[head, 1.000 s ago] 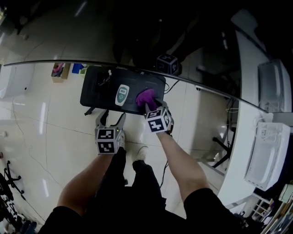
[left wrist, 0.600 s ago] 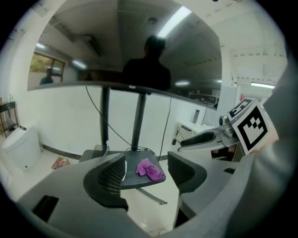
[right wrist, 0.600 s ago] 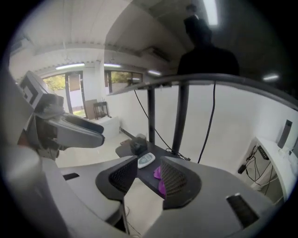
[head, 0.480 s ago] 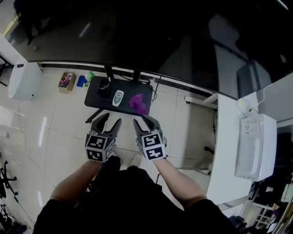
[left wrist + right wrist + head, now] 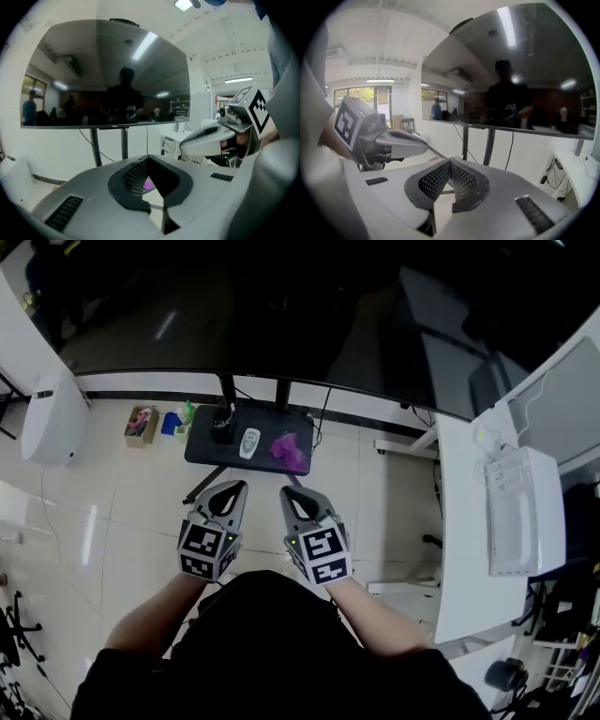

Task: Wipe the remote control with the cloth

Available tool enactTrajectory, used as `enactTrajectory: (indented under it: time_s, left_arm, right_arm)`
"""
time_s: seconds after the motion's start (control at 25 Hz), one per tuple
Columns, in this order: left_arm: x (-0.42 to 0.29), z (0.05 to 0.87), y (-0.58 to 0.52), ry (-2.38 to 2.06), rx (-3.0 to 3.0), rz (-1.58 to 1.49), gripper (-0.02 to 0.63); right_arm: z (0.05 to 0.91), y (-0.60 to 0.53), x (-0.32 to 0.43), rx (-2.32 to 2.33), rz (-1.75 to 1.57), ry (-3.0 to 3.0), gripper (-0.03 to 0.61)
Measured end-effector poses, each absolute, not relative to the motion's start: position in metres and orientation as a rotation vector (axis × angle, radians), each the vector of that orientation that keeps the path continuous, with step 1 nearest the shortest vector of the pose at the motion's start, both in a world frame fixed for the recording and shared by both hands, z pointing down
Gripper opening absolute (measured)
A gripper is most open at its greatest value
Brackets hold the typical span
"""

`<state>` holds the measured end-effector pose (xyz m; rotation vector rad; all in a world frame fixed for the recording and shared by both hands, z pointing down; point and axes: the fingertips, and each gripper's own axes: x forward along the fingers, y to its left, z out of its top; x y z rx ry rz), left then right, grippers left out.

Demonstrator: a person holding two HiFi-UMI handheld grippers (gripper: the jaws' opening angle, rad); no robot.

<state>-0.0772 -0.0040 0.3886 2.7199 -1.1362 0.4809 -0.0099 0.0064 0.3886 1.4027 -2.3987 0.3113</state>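
A small black table [image 5: 211, 452] stands far off on the tiled floor. On it lie the white remote control [image 5: 249, 442] and, to its right, the crumpled purple cloth [image 5: 290, 451]. My left gripper [image 5: 232, 488] and right gripper [image 5: 292, 493] hang side by side close to my body, well short of the table. Both are shut with nothing between the jaws. In the left gripper view, a sliver of the purple cloth [image 5: 149, 184] shows past the closed jaws, and the right gripper [image 5: 211, 138] sits alongside. In the right gripper view, the left gripper [image 5: 396, 140] is at the left.
A large dark screen [image 5: 281, 315] on a stand rises behind the table. A white unit [image 5: 52, 418] stands at the left, with coloured items [image 5: 155, 423] on the floor beside it. A white desk [image 5: 464, 531] carrying a white device [image 5: 523, 517] runs along the right. A black object [image 5: 222, 433] sits on the table's left end.
Both grippers pulled back from the table towards my body and their jaws closed. The right gripper came away from the cloth, which stayed on the table. The table now looks smaller and farther.
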Motion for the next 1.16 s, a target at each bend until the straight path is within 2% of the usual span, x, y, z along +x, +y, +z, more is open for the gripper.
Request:
enactTrajectory:
  time_s: [0.48, 1.16]
  left_arm:
    - [-0.087, 0.378, 0.020, -1.051, 2.801, 0.469, 0.002]
    - [-0.072, 0.376, 0.021, -1.059, 2.805, 0.462, 0.002]
  right_arm:
    - [0.368, 0.023, -0.030, 1.462, 0.247, -2.373, 0.015]
    - [0.366, 0.025, -0.022, 1.447, 0.227, -2.375, 0.015]
